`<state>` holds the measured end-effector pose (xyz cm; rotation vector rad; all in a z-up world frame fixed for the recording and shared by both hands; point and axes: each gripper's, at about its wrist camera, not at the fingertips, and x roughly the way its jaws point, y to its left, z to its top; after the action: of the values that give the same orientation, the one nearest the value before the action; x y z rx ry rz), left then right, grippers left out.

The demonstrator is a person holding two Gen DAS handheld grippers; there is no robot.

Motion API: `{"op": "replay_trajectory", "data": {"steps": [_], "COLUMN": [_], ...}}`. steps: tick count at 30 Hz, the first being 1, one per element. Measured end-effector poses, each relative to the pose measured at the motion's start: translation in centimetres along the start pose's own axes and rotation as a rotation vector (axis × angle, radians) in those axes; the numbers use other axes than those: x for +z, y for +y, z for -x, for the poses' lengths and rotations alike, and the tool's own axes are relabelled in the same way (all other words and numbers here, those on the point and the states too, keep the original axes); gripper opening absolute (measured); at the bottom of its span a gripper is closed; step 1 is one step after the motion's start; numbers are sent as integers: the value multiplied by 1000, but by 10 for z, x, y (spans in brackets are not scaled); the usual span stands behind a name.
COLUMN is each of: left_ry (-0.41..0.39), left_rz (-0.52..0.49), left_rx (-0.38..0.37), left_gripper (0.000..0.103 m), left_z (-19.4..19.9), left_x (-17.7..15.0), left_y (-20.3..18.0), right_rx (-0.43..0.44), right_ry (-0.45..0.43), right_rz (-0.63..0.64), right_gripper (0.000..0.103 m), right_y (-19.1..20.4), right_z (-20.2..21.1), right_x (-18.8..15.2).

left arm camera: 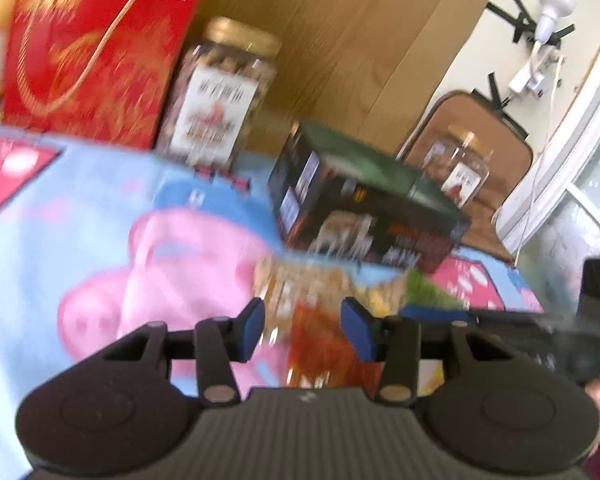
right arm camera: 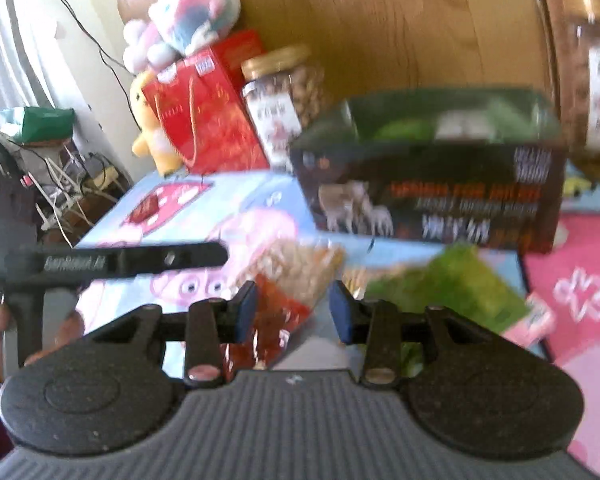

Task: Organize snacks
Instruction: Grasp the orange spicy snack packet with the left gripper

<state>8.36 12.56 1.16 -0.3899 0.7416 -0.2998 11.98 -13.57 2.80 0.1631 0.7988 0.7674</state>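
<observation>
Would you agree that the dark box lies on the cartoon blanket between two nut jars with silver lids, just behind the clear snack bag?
Not quite: the jar lids are gold, not silver, as the left wrist view shows. The rest holds: the dark box lies on the cartoon blanket, behind the clear snack bag.

Glossy clear-plastic snack bag (left arm camera: 316, 320), matt cardboard box (left arm camera: 364, 200), soft printed cloth blanket (left arm camera: 80, 240).

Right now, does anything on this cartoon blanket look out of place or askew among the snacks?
The dark snack box sits skewed, not squared with the red gift bag and gold-lidded nut jar at the back. Loose packets, one clear and orange, one green, lie scattered in front. Nothing looks spilled; blur hides finer damage.
</observation>
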Motion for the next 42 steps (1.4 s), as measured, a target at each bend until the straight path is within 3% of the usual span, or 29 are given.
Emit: {"op": "replay_trajectory", "data": {"steps": [5, 6, 7, 8, 11, 14, 16, 19, 21, 24, 25, 32, 34, 36, 38, 40, 42], "left_ry": [28, 22, 16, 11, -9, -28, -33, -52, -74, -98, -104, -43, -52, -49, -52, -48, -50], "left_rz": [31, 26, 23, 20, 23, 51, 60, 81, 98, 142, 164, 270, 274, 272, 254, 226, 239], "left_rx": [-1, 0, 11, 27, 76, 76, 97, 112, 117, 123, 125, 76, 66, 45, 32, 41, 42], "left_gripper": [43, 43, 43, 43, 44, 43, 45, 46, 46, 47, 50, 52, 60, 60, 55, 39, 35], "left_z": [3, 5, 8, 12, 26, 45, 55, 72, 85, 105, 113, 128, 127, 121, 111, 100, 94], "left_x": [-22, -25, -27, -28, -34, -42, -47, -52, -55, -61, -63, -88, -92, -91, -89, -85, -81], "left_y": [6, 6, 6, 6, 12, 23, 28, 35, 39, 47, 51, 63, 60, 56, 49, 45, 45], "right_rx": [2, 2, 7, 20, 35, 67, 96, 185, 200, 208, 210, 145, 113, 95, 95, 91, 90], "right_ry": [81, 90, 100, 115, 134, 142, 132, 186, 161, 109, 103, 72, 53, 30, 19, 12, 8], "right_rz": [-45, -43, -30, -16, 78, 165, 222, 262, 297, 381, 401, 628, 677, 694, 692, 693, 694], "right_gripper": [40, 34, 20, 16, 15, 15, 18, 20, 23, 51, 56, 58, 68, 75, 75, 73, 73], "right_y": [5, 7, 12, 16, 46, 70, 86, 97, 103, 112, 115, 139, 143, 144, 144, 148, 151], "right_z": [-17, -19, -22, -23, -27, -27, -21, -16, -6, 5, 6, -14, -21, -27, -31, -31, -32], "right_x": [3, 4, 6, 5, -2, -16, -29, -43, -52, -63, -66, -86, -88, -87, -84, -85, -86]}}
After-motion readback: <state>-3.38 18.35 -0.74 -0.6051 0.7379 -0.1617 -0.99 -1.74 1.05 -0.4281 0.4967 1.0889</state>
